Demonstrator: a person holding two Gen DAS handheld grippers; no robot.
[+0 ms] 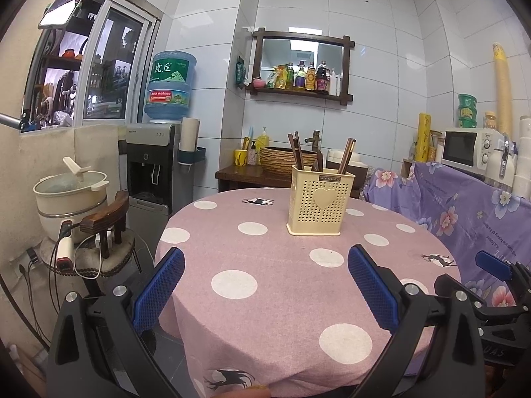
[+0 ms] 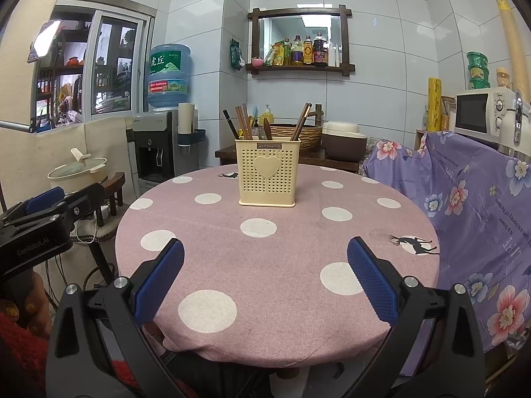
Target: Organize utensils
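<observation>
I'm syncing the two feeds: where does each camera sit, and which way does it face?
Left wrist: on the left gripper, facing over the round table toward the utensil holder; its open jaws show, right gripper at the edge.
Right wrist: on the right gripper, same heading; open jaws, left gripper visible.
Shared: table, holder, water dispenser.

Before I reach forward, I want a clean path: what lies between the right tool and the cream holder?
Only bare pink polka-dot tablecloth lies between the open right tool and the cream perforated plastic utensil holder; the right wrist view shows this.
</observation>
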